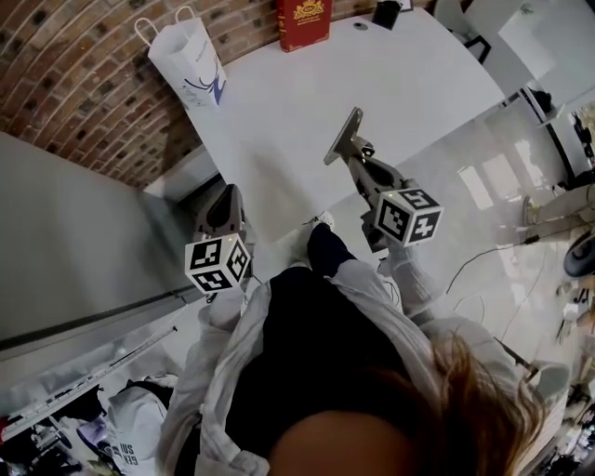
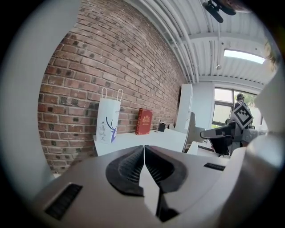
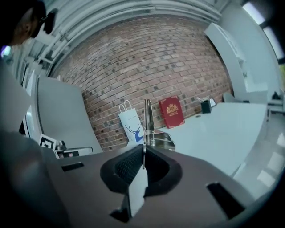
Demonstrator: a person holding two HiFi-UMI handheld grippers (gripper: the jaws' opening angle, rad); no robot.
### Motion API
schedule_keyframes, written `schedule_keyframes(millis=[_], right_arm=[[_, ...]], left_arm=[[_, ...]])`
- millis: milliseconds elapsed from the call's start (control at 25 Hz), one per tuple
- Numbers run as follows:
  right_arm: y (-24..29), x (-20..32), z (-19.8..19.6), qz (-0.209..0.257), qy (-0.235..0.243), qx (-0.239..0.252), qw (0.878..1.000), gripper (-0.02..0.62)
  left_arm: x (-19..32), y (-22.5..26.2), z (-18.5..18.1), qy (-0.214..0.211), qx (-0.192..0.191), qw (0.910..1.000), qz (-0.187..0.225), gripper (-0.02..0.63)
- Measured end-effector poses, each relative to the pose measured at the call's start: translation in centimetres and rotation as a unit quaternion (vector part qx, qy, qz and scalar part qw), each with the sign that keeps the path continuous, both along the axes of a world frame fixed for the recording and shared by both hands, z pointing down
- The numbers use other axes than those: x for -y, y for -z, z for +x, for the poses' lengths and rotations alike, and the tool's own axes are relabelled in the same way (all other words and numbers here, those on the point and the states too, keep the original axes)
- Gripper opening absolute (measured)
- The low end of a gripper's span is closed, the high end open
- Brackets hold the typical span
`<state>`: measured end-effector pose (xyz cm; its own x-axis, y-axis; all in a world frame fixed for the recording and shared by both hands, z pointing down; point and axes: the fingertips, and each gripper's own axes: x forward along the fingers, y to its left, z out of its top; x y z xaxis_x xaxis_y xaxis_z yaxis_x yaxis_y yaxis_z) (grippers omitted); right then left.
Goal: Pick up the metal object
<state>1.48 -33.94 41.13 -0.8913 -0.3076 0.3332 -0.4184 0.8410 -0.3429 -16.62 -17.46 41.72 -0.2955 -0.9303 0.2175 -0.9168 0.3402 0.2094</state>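
My right gripper (image 1: 356, 164) is shut on the metal object (image 1: 343, 138), a flat grey plate with a sprung hinge part, held clear above the white table (image 1: 279, 102). In the right gripper view the plate (image 3: 148, 116) stands upright and edge-on, clamped between the pads, with the gripper (image 3: 143, 161) behind it. My left gripper (image 1: 229, 193) hangs off the table's near left corner. Its jaws (image 2: 144, 155) are shut with nothing between them. From the left gripper view the metal object (image 2: 191, 132) shows at the right, held by the right gripper (image 2: 209, 133).
A white paper bag (image 1: 191, 56) and a red box (image 1: 302, 22) stand at the table's far edge against the brick wall (image 1: 65, 74). A small dark item (image 1: 386, 13) sits further right. A grey panel (image 1: 74, 242) is at the left, and cables (image 1: 483, 260) lie on the floor at the right.
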Motion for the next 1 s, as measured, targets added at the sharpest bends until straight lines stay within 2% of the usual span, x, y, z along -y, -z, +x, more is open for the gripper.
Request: schedule_keyframes(millis=[80,200,360,520,1000], right_arm=[[0.1,-0.9,0.8,0.045,0.012,-0.014,0.999,0.011],[0.1,-1.9,1.6,0.074,0.023,-0.023,0.997,0.011],[-0.7,-2.3,2.7,0.084,0.024,-0.037,0.996,0.011],[-1.2,-2.5,3.3,0.084,0.022,-0.046,0.995,0.011],[-1.8,-4.0,1.9,0.084,0.04,-0.048,0.995,0.011]], left_arm=[[-0.5,0.0,0.6,-0.005,-0.001,1.0,-0.002,0.021],[-1.2,0.1,1.2,-0.009,-0.003,1.0,-0.002,0.021],[-2.2,-0.5,1.4,0.0,0.004,0.9999,-0.013,0.021],[-2.6,-0.8,1.8,0.004,-0.004,0.9999,-0.011,0.021],[-2.6,-1.6,2.0,-0.003,-0.009,0.9999,-0.014,0.021]])
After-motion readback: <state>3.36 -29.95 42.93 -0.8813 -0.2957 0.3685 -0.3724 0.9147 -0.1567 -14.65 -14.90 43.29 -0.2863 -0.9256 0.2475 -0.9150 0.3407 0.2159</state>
